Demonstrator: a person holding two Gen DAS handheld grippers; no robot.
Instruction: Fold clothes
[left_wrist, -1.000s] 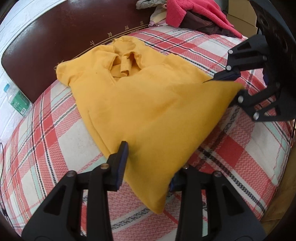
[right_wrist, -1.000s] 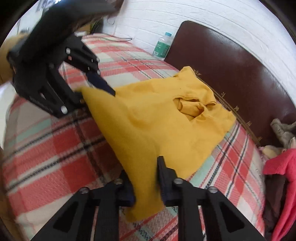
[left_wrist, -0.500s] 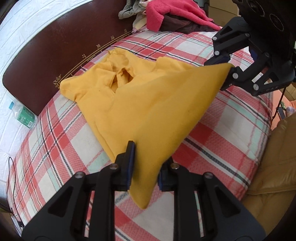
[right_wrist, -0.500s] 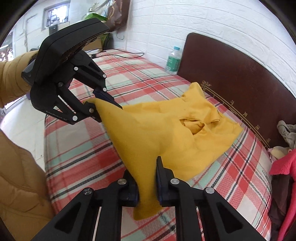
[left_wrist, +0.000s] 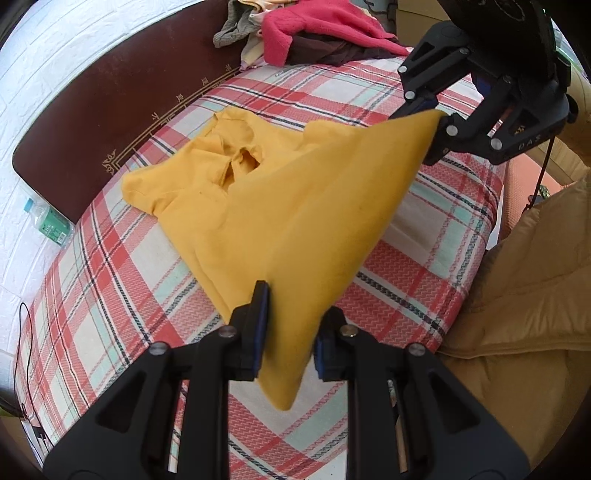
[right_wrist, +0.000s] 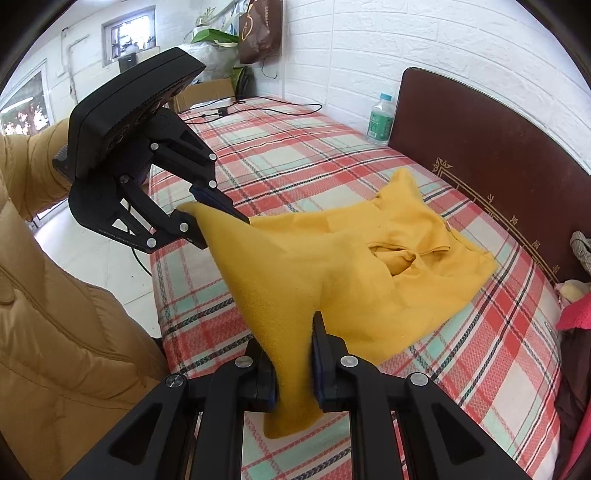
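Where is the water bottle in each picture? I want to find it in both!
Left wrist view: the water bottle lies at the far left edge, between the dark headboard and the white brick wall.
Right wrist view: the water bottle stands near the top, right of centre, just left of the headboard.
Shared landmark: the headboard, with the yellow shirt on the bed before it.

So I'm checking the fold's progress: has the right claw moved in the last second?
Yes. The right claw has risen, carrying the yellow shirt corner toward the headboard.
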